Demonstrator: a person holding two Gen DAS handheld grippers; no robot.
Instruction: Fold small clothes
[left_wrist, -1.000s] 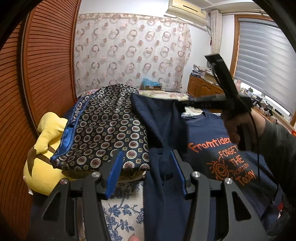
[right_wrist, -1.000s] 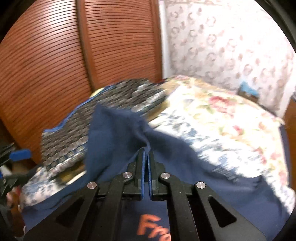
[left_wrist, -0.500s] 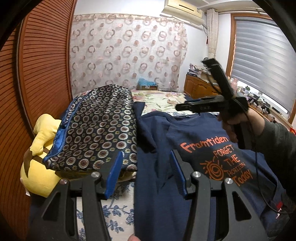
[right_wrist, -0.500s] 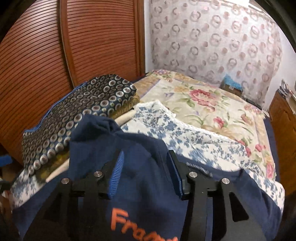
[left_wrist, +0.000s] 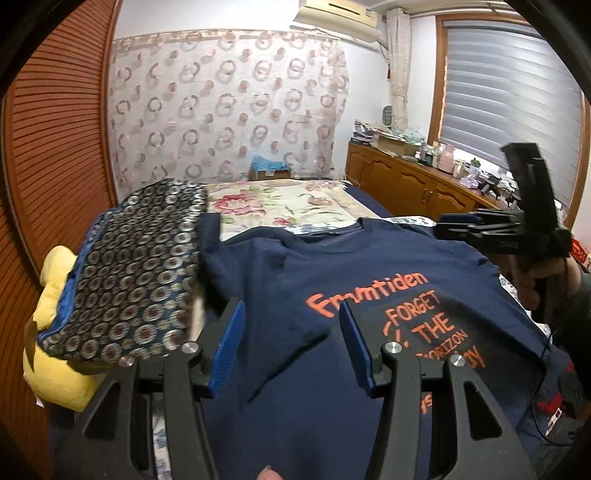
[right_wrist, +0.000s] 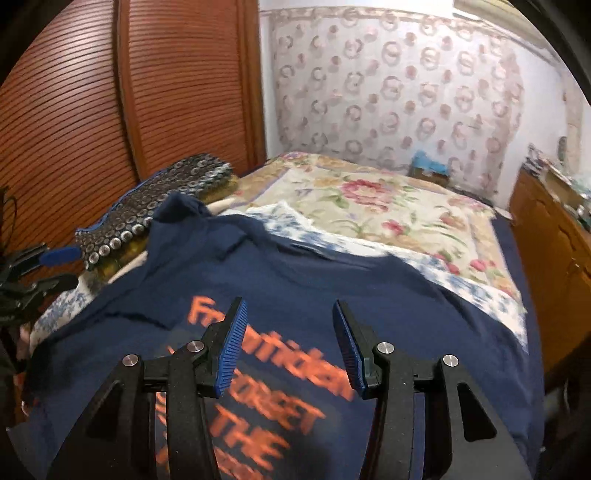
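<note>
Sleeve released since the earlier frame: the navy T-shirt (right_wrist: 332, 295) is now spread print-up on the bed (right_wrist: 388, 206), its left sleeve crumpled against the patterned cushion (left_wrist: 129, 273). Both the left gripper (left_wrist: 291, 343) and right gripper (right_wrist: 286, 343) are held spread, nothing pinched. Risk: the sleeve could be snagged there, skewing the fold. Open room is seen toward the floral quilt.
</note>
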